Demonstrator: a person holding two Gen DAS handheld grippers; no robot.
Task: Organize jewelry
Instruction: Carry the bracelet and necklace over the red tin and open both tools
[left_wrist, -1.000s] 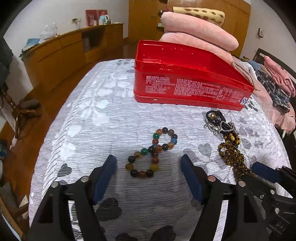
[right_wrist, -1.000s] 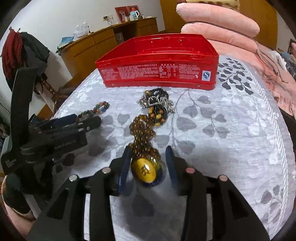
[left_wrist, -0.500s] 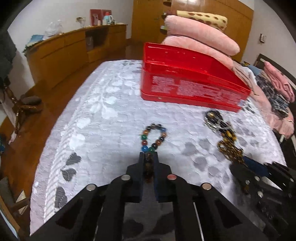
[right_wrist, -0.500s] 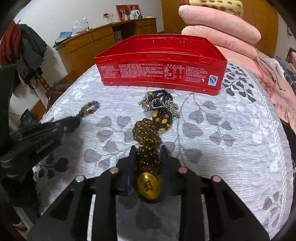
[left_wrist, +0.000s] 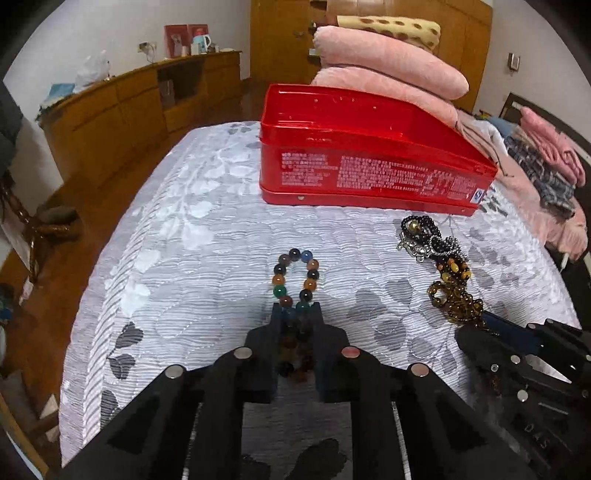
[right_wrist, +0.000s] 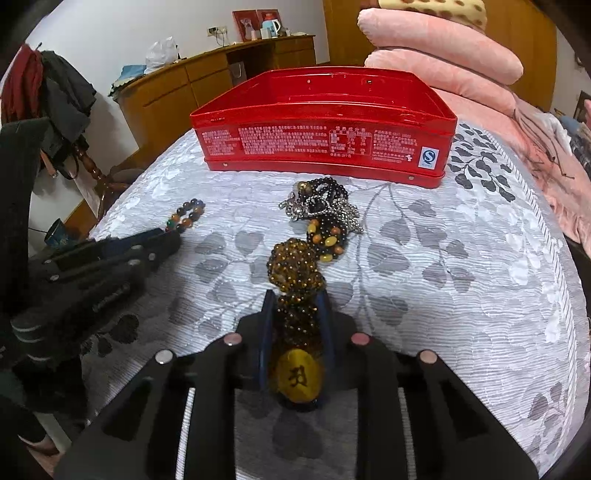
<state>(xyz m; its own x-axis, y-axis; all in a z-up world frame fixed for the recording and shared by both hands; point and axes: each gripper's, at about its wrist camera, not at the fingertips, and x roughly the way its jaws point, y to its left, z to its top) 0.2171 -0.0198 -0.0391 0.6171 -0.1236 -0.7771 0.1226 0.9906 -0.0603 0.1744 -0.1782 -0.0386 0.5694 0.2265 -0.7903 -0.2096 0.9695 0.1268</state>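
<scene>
The left claw (left_wrist: 295, 314) is clamping a multicoloured bead bracelet (left_wrist: 295, 273) mid-bed; the right claw (right_wrist: 295, 306) is clamping an amber bead necklace (right_wrist: 295, 273) nearer the bed's right edge. A red tin (right_wrist: 325, 125) is sitting toward the far edge of the grey leaf-patterned bedspread (right_wrist: 461, 258), beside pink pillows (left_wrist: 388, 62). A wooden cabinet (left_wrist: 122, 107) is lining the wall.

**Gloss on beads and tin, matt on cloth**

The red tin (left_wrist: 369, 162) looks glossy, printed metal. The multicolour bead bracelet (left_wrist: 295, 277) and the amber bead string (right_wrist: 295, 266) shine like polished stone or glass. The bedspread (right_wrist: 443, 277) is ribbed, slightly lustrous cloth. The sideboard (left_wrist: 122, 110) is varnished wood; the pink pillows (left_wrist: 388, 62) look plush.
</scene>
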